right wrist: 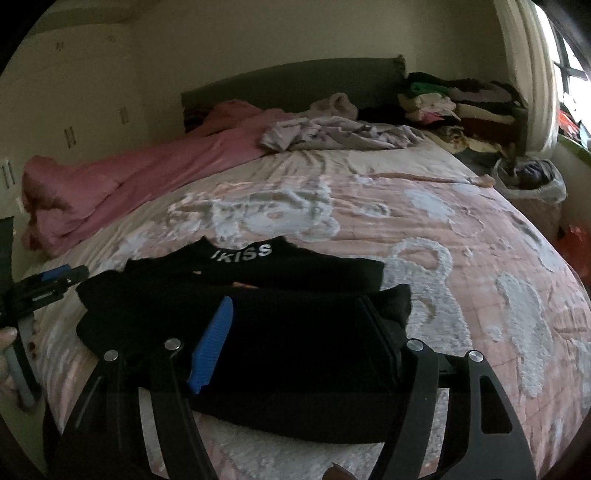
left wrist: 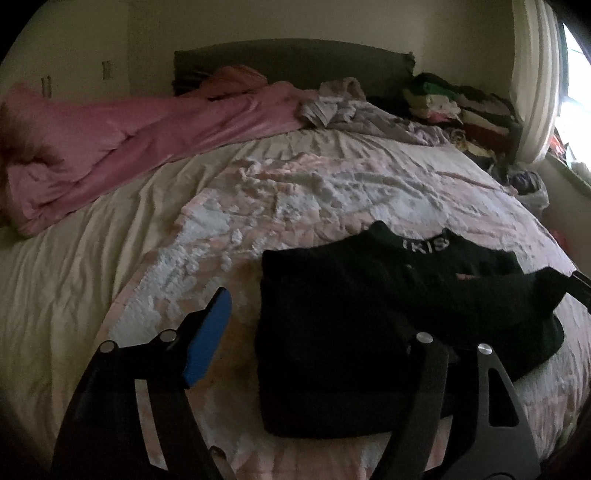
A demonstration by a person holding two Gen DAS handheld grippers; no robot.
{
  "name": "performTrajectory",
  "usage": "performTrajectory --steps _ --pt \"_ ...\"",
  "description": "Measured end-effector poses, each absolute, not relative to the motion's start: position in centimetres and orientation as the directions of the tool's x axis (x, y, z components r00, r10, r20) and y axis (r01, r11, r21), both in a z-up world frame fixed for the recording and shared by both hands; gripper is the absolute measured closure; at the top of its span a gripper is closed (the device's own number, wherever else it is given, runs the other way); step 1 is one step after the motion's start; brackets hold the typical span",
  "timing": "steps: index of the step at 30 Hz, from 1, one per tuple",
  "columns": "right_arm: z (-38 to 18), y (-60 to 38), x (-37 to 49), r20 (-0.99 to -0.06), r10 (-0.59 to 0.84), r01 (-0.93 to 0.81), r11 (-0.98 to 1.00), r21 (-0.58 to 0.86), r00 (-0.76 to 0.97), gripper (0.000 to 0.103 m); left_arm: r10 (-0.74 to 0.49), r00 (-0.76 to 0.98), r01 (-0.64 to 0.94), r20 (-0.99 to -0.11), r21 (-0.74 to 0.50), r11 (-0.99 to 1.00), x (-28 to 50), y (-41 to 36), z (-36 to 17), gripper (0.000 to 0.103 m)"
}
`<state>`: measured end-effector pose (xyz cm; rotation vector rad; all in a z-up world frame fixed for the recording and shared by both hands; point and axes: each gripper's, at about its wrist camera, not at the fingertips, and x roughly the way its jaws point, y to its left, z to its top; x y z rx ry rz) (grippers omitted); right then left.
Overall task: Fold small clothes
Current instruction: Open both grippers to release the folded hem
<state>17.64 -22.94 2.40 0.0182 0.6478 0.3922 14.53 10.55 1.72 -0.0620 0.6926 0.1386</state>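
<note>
**Black top lying on the bed**

Black fabric of the top [right wrist: 258, 332] is lying on the near pink bedspread [right wrist: 461, 258]. Both left tongs [left wrist: 314, 332] and right tongs [right wrist: 295, 332] are hovering released over it. A pink blanket [left wrist: 129, 136] is lying far left.

Dim bedroom: cream walls [left wrist: 258, 22], dark headboard [right wrist: 295, 79], bright curtained window [left wrist: 576, 85] at right.

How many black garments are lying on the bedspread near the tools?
1: a black garment with white lettering, partly folded on the pink bedspread beneath both tools. More dark clothes may sit in the far pile.
</note>
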Motion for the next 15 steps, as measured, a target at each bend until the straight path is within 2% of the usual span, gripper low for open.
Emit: performTrajectory --steps 15 --pt "0.3 -18.7 15.7 -0.646 0.424 -0.465 0.877 0.118 0.635 0.036 0.062 0.747 -0.084 -0.662 -0.001 0.996 13.5 8.7 1.1 0.038"
